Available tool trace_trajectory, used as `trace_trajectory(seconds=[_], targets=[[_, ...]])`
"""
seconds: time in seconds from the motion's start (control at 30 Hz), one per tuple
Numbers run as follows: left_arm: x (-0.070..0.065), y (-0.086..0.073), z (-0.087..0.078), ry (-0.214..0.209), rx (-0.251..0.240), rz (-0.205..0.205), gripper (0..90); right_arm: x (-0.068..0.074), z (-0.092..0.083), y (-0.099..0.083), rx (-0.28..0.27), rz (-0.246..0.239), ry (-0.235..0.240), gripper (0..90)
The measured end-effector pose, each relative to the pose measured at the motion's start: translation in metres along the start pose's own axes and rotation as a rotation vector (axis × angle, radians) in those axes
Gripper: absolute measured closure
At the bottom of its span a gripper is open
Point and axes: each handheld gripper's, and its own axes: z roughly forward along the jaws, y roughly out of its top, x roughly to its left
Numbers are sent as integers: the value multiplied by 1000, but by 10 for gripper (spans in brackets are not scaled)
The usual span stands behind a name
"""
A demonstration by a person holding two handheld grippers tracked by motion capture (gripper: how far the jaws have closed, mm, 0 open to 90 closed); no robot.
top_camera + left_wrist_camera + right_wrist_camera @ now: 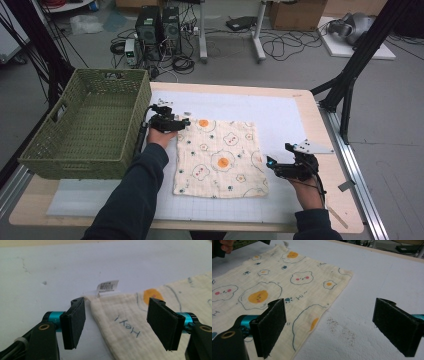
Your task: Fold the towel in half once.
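A cream cloth printed with fried eggs and bear faces lies flat on the white mat. My left gripper is at the cloth's far left corner. In the left gripper view the cloth's corner, with its white label, lies between the two pads of that gripper. The pads stand apart and do not press on it. My right gripper sits at the cloth's right edge near the front. Its jaws are wide open over the mat, and the cloth's edge lies just inside the left pad.
A green woven basket stands at the table's left, right next to my left hand. Bare mat stretches to the right of the cloth and behind it. A black stand's legs rise past the right rear corner. Computers and cables lie on the floor beyond.
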Motion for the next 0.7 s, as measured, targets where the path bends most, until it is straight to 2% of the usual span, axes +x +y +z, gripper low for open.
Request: trace_trajectory(seconds=[0.1,0.23,0.3,0.43,0.53,0.6,0.7], targets=[[-3,-3,5,13,18,12,351,0,0,0,2,4,-1,109],[-6,-5,10,17,35,47,427,-1,2,0,9,-3,-1,109],[-7,-7,11,30,46,84,497,-1,3,0,13,2,1,110],[-5,-7,10,53,45,118,637,-3,9,3,25,20,-3,109],[-3,-7,8,22,48,118,824,-4,15,9,44,23,-6,109],[-3,-8,8,3,45,133,851,-7,22,13,51,24,-13,110],[-3,-7,6,-14,29,127,858,-14,38,16,82,36,-13,109]])
